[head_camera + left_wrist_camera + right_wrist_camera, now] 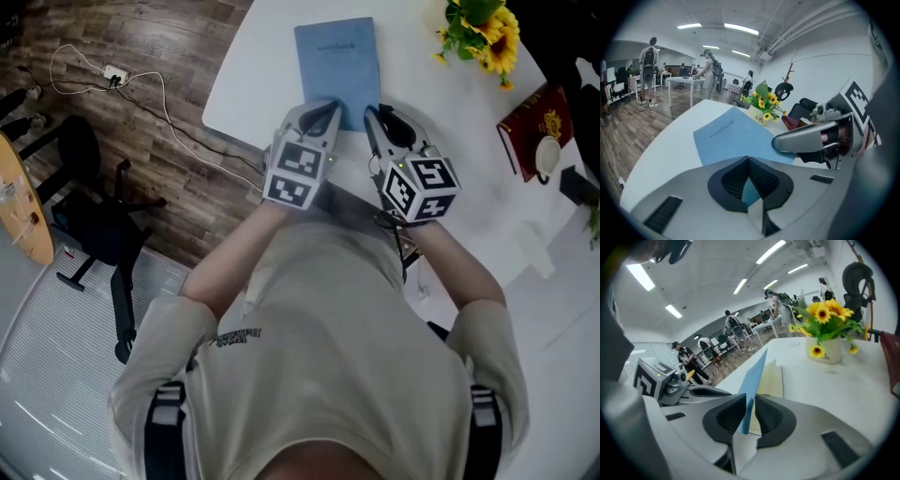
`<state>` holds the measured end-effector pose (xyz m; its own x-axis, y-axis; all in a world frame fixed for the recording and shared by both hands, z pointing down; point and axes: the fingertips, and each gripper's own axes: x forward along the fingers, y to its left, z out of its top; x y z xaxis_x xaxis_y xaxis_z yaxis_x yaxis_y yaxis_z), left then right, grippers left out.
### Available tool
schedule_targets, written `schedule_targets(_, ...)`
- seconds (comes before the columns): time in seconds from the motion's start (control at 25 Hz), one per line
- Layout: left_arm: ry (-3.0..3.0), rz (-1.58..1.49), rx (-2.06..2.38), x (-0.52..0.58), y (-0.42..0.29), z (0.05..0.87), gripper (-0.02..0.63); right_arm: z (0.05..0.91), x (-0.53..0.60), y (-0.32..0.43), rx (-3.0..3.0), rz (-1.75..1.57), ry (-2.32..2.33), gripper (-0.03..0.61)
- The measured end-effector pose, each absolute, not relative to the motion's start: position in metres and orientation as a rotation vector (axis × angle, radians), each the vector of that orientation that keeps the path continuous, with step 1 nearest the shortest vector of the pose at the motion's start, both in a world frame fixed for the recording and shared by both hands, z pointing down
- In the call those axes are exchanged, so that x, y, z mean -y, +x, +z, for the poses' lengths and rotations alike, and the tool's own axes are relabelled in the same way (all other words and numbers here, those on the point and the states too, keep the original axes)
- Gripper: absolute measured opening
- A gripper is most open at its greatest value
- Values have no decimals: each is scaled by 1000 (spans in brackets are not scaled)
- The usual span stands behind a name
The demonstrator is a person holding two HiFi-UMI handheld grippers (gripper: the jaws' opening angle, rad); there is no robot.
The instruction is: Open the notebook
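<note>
Head view gives me 1 blue notebook (337,61) on the white counter (253,84), with its near edge right at my 2 grippers. On the right gripper view, the right gripper (750,401) has its fingers (729,416) pinching the blue cover (757,373). That cover stands on edge above 1 block of cream pages (772,378). My left gripper (748,160) has its fingers (766,178) pressed together at the tips over the notebook's near left corner, and a sliver of blue shows in the gap behind them. I read "notebook" in 1 line on the cover. Each gripper carries 1 marker cube (298,173). Farther out I count 1 white pot (825,351) of sunflowers (825,315), lettered "Life", and 1 dark red book (536,127) with a gold emblem.
</note>
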<state>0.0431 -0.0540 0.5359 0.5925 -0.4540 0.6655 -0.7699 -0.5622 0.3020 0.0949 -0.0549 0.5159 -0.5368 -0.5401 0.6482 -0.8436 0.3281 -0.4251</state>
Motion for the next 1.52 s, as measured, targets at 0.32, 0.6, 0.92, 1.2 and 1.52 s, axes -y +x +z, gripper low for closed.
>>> schedule_targets(0.32, 2217, 488, 1140, 60, -19, 447, 0, 459, 40, -2, 2467, 782, 885, 80)
schedule_targets(0.6, 2120, 420, 1204, 54, -76, 444, 0, 475, 23, -71, 2529, 675, 566, 125)
schedule_targets(0.92, 2007, 681, 1279, 50, -126, 513, 0, 531, -4, -108, 2384, 741, 335, 131)
schedule_targets(1.2, 1964, 741, 1156, 38, -112, 553, 0, 562, -15, -119, 2319, 800, 271, 130)
schedule_targets(1.52, 1926, 797, 1104, 36, -104, 577, 0, 540, -4, -78, 2265, 900, 315, 130)
